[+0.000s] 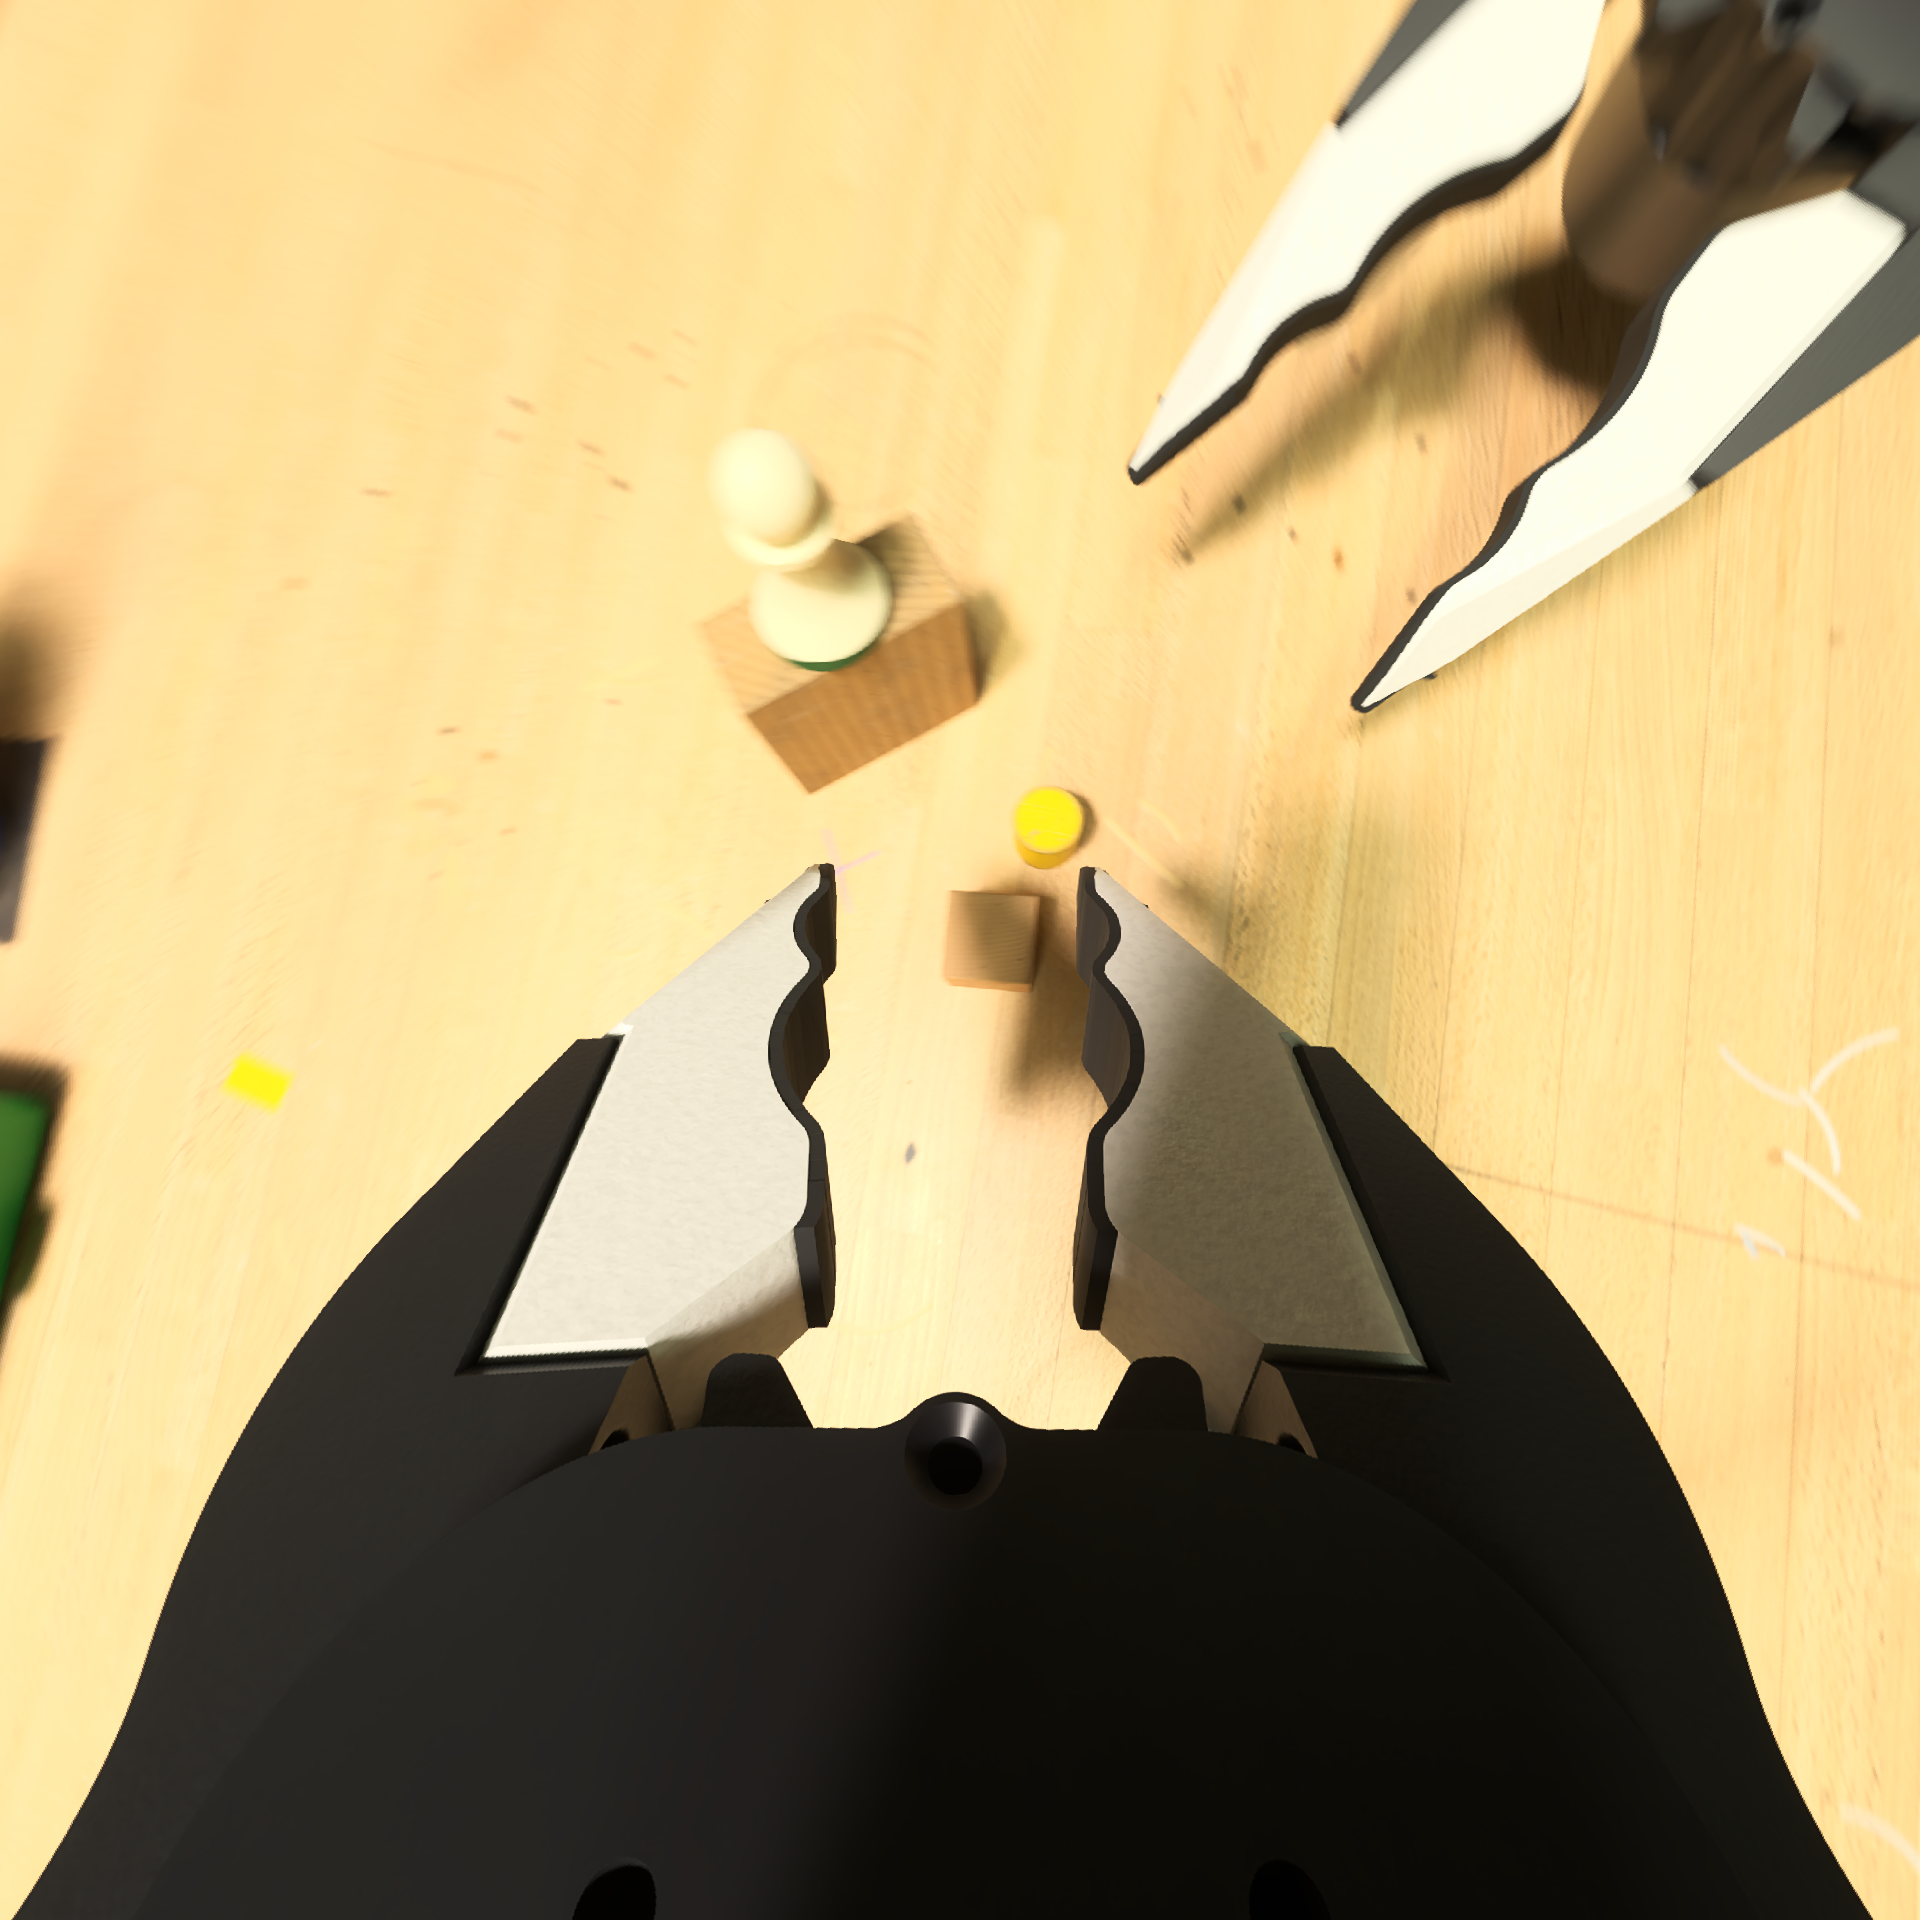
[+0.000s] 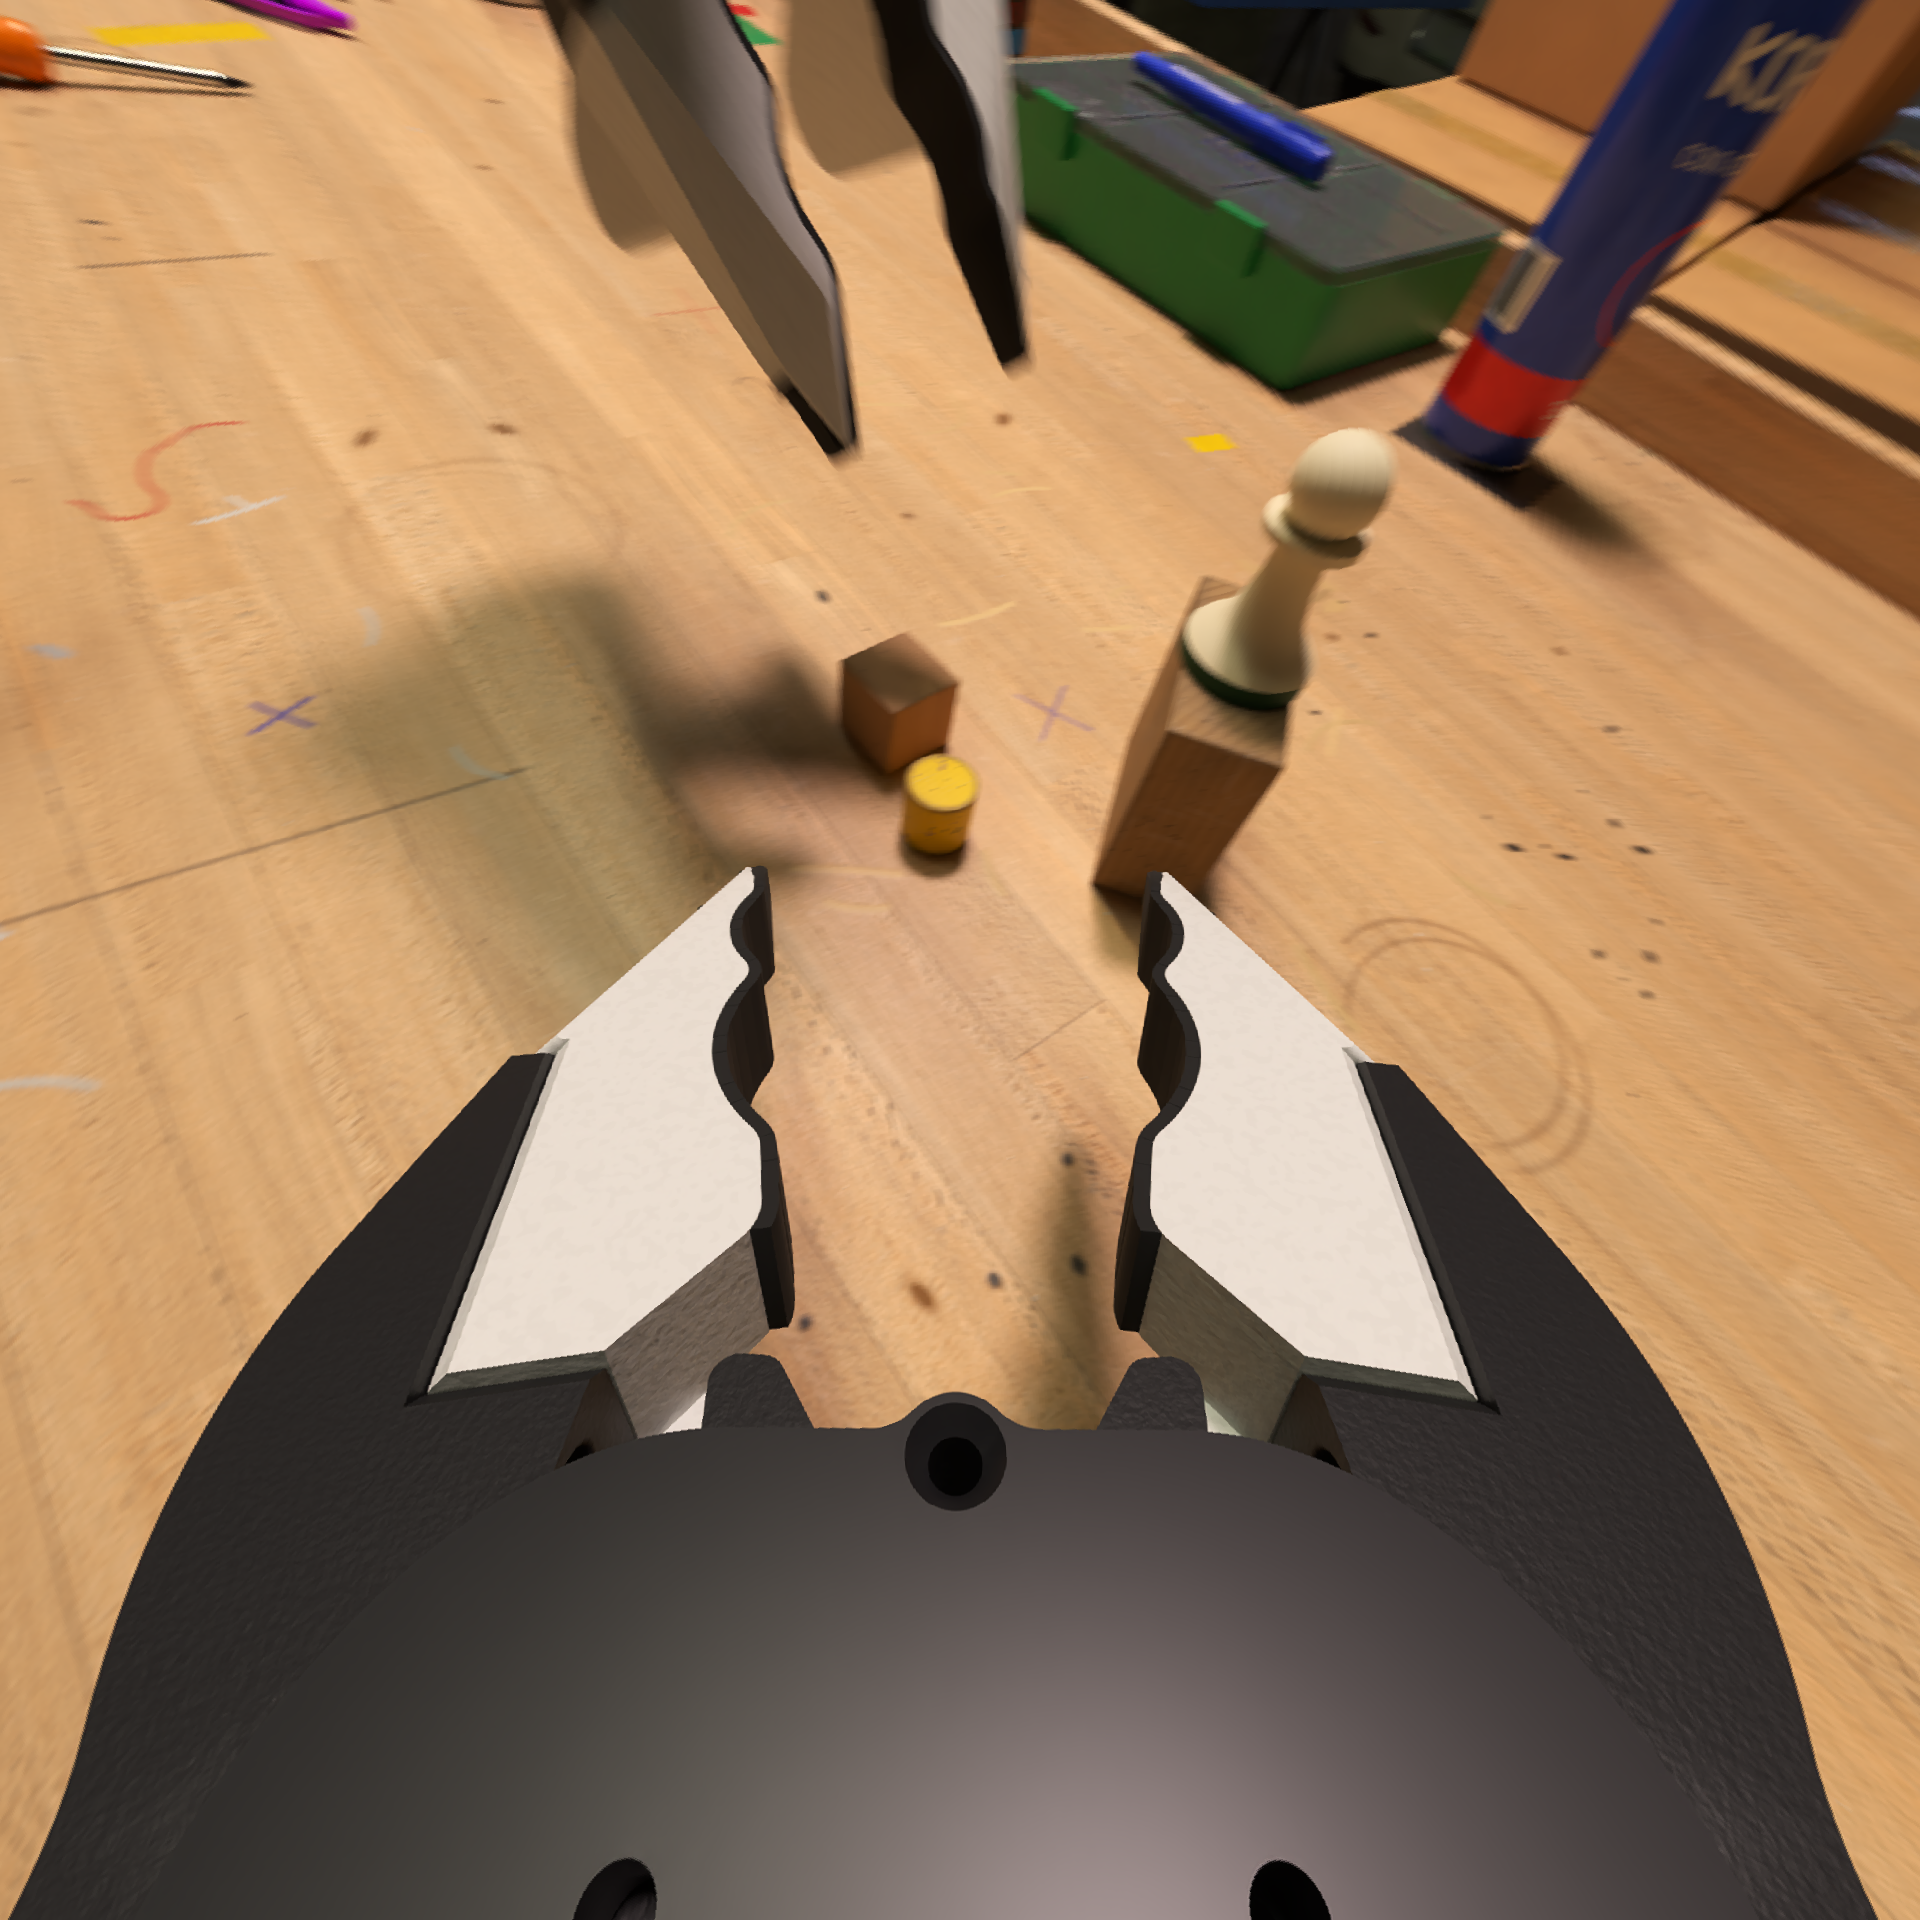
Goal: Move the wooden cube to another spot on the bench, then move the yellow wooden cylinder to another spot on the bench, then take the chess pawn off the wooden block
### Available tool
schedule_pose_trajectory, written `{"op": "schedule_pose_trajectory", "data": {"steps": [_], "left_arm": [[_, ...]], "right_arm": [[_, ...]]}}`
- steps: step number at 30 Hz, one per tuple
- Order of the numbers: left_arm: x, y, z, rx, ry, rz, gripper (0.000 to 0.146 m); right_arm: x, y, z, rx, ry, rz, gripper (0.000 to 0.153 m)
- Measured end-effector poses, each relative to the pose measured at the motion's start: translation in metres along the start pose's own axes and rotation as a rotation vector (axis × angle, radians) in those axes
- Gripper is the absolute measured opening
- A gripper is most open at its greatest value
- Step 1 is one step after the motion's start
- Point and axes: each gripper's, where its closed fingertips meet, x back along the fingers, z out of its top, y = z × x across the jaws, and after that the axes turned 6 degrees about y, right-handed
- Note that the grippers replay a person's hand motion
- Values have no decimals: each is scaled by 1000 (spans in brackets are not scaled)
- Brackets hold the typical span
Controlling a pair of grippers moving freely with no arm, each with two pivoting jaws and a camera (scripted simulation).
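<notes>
A small wooden cube lies on the bench below my open left gripper, between its fingertips as seen from above. A yellow wooden cylinder stands right beside the cube. A cream chess pawn stands on a wooden block farther on. My right gripper is open and empty, with the cylinder, the cube, the pawn and the block ahead of it. The right gripper shows in the left wrist view, the left gripper in the right wrist view.
A green toolbox with a blue handle lies at the back right. A blue and red tube stands to its right. An orange-handled screwdriver lies at the far left. Chalk and pencil marks dot the bench.
</notes>
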Motion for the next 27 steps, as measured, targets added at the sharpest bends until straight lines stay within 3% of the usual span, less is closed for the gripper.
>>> {"op": "schedule_pose_trajectory", "data": {"steps": [8, 15, 18, 21, 27], "left_arm": [[85, -53, -27, 337, 380, 334, 46], [68, -59, -55, 570, 443, 335, 43], [62, -67, -58, 585, 438, 346, 36], [58, -67, -58, 567, 440, 295, 17], [70, -47, -59, 354, 492, 262, 11]], "right_arm": [[-16, 51, 38, -50, 2, -199, 56], [-51, 75, 53, -243, -40, -178, 49], [-62, 80, 52, -296, -66, -185, 42], [-64, 78, 53, -296, -53, -188, 21], [-45, 47, 63, -136, 65, -155, 20]]}}
